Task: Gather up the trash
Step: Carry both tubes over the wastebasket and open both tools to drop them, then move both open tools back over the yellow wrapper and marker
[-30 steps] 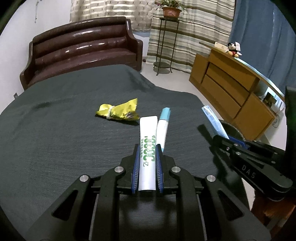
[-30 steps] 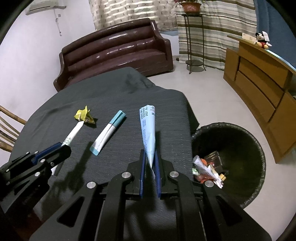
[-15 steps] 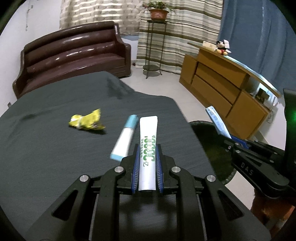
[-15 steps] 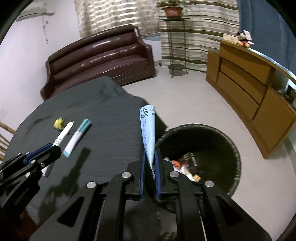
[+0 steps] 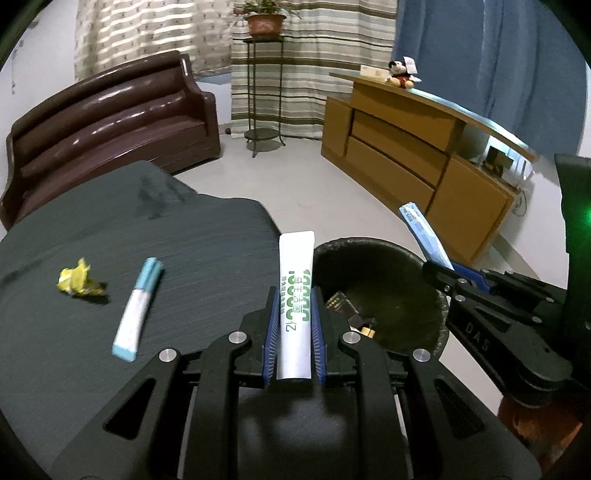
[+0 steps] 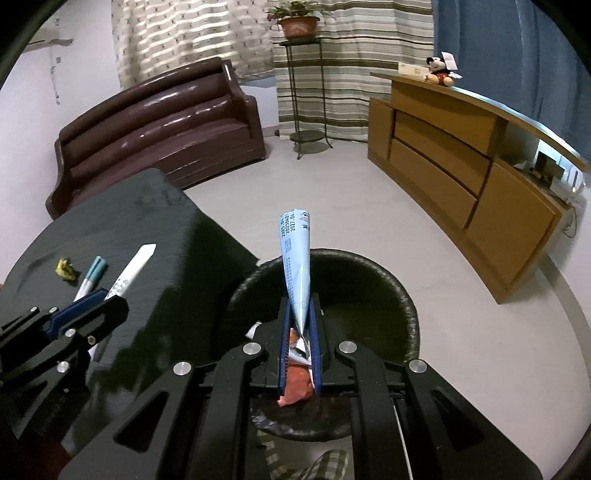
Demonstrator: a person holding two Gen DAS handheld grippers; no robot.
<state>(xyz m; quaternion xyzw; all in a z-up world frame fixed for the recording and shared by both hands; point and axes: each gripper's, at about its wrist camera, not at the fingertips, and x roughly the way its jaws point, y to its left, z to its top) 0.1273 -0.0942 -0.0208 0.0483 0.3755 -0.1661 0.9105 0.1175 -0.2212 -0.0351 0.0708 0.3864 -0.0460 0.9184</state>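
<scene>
Two grippers (image 5: 294, 325) (image 6: 299, 332) clamping sachets (image 5: 295, 295) (image 6: 295, 266), seemingly over bin rim (image 6: 410, 314)

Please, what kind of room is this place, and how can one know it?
Most likely a living room in a home. A dark brown leather sofa stands by striped curtains, a potted plant sits on a metal stand, and a wooden sideboard carries a soft toy.

Both fisheye cameras sit close behind their tools, looking forward and steeply down. The left view faces the table (image 5: 110, 229) edge; the right hangs over the trash bin (image 6: 406, 306). Both share bin, sofa (image 5: 110, 122) and sideboard (image 6: 461, 166).
</scene>
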